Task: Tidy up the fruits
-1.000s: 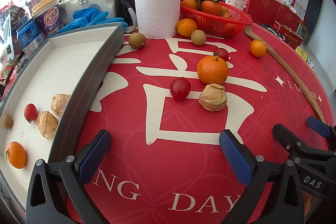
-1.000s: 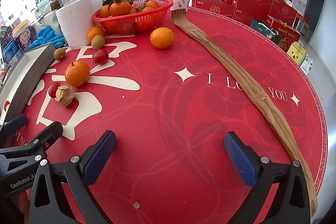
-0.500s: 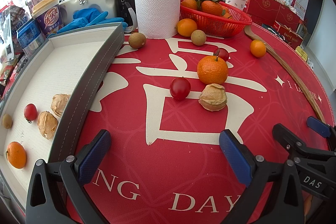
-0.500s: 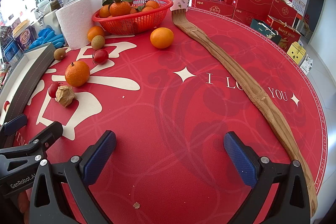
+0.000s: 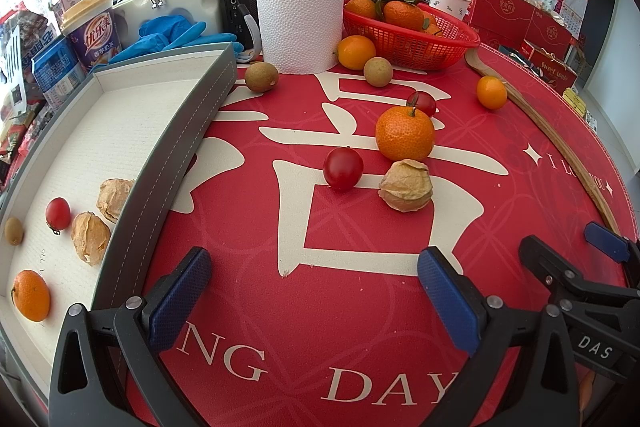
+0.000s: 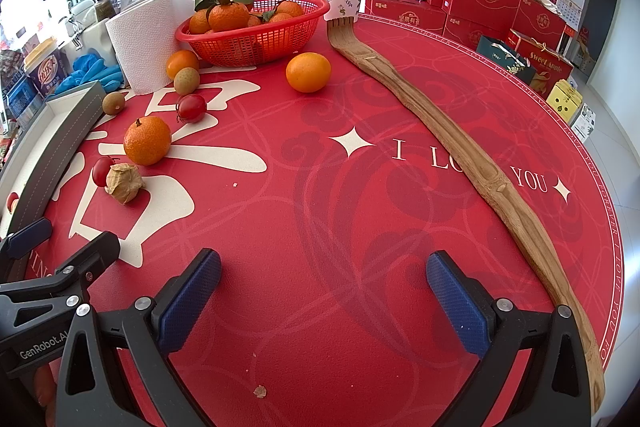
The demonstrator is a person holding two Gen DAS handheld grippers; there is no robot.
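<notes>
Bare red tabletop [image 6: 320, 227] ahead of right gripper [image 6: 322, 291]; wooden stick [image 6: 472, 163] bounds its right. Tray [image 5: 168, 155] wall just left of left gripper [image 5: 316, 291]. Both grippers wide, empty. Cherry tomato [image 5: 343, 169], husk fruit [image 5: 406, 185], tangerine [image 5: 405, 134] ahead of left gripper.

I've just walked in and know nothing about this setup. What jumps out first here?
A big red round table mat with cream lettering fills both views, with loose fruit scattered on its left side near a red basket of oranges. Left of that, a grey tray already holds a few fruits. Both grippers, left and right, hover open and empty.
</notes>
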